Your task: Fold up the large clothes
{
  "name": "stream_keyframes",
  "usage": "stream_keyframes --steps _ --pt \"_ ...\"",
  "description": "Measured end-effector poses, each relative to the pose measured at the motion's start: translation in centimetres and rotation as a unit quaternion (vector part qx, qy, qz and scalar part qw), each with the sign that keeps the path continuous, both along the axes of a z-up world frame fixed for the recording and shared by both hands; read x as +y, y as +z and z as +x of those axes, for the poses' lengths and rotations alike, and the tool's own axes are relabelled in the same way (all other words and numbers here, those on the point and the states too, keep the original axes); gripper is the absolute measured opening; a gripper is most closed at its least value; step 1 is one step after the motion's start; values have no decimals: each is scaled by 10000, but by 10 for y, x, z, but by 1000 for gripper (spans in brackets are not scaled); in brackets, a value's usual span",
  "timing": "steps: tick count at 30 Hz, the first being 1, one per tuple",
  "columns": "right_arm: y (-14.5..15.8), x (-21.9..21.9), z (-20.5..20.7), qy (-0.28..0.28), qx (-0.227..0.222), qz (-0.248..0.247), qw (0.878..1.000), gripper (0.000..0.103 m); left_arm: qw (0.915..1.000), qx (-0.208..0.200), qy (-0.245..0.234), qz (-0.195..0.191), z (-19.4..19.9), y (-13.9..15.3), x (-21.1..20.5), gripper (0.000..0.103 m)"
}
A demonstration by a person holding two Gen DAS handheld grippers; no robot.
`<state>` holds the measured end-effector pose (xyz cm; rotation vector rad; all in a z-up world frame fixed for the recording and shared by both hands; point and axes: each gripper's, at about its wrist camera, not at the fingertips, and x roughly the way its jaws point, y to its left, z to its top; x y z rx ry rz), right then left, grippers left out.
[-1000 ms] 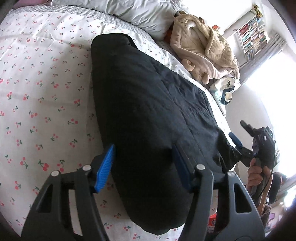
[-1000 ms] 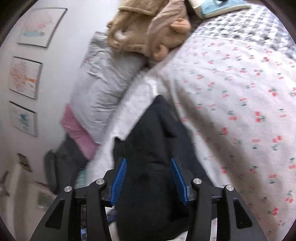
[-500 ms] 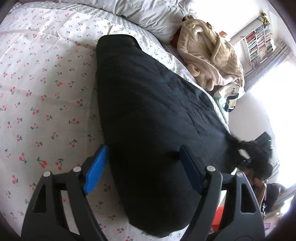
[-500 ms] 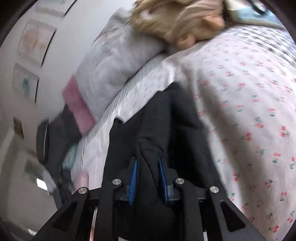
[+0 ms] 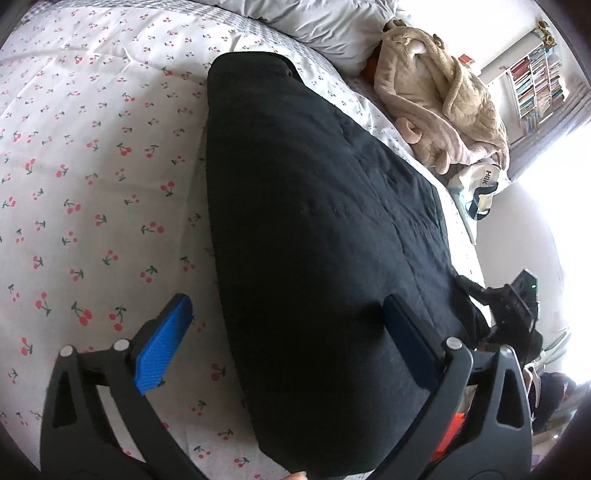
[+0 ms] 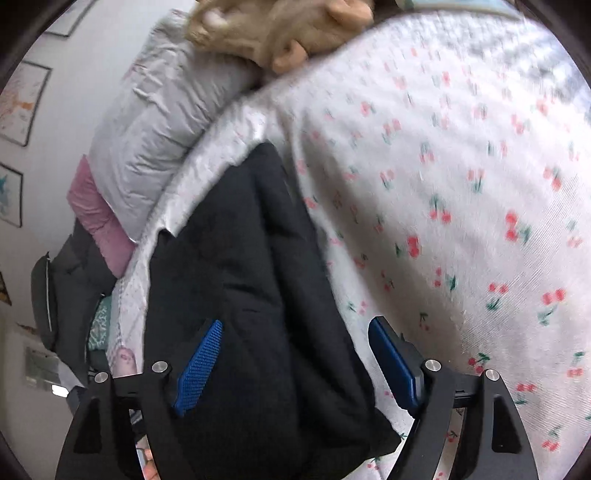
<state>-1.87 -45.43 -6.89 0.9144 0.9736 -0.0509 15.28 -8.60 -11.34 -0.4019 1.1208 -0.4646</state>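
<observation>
A large black garment (image 5: 314, 221) lies in a long folded band on the cherry-print bed cover (image 5: 92, 166). My left gripper (image 5: 288, 332) hovers over its near end, jaws opening wide. One blue pad (image 5: 166, 343) is over the cover and the other pad (image 5: 410, 339) is over the cloth, neither pressing. In the right wrist view the same garment (image 6: 251, 258) runs along the bed's edge. My right gripper (image 6: 295, 354) has its jaws opening around a fold of it, and the pads stand clear of the cloth. The right gripper (image 5: 517, 306) also shows at the garment's far corner.
A grey pillow (image 5: 332, 26) and a beige plush robe (image 5: 443, 99) lie at the head of the bed. A pink pillow (image 6: 96, 214) sits beside the grey pillow (image 6: 159, 107). The bed's edge (image 6: 125, 295) drops off left of the garment. A bookshelf (image 5: 535, 81) stands by the bright window.
The right gripper pinched a fold of the black garment half a second ago, then let it go and sank lower. The left jaws spread wider over the garment's near end.
</observation>
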Motion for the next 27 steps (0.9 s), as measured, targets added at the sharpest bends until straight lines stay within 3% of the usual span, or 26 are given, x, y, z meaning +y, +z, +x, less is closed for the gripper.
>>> stream_keyframes --steps 3,18,22,27 --pt "-16 -4 3 -1 -21 538 9985 83 10000 30 39 -3 2 0 -3 102" --pt "-43 1 24 59 -4 1343 9909 85 9995 278 -62 -160 29 -17 -19 102" --pt "-48 2 30 32 -52 1493 9888 86 9967 673 -19 -450 52 -30 -18 102" --pt "-52 5 37 2 -121 1487 9888 87 9859 1293 -87 -1062 78 -55 -11 103"
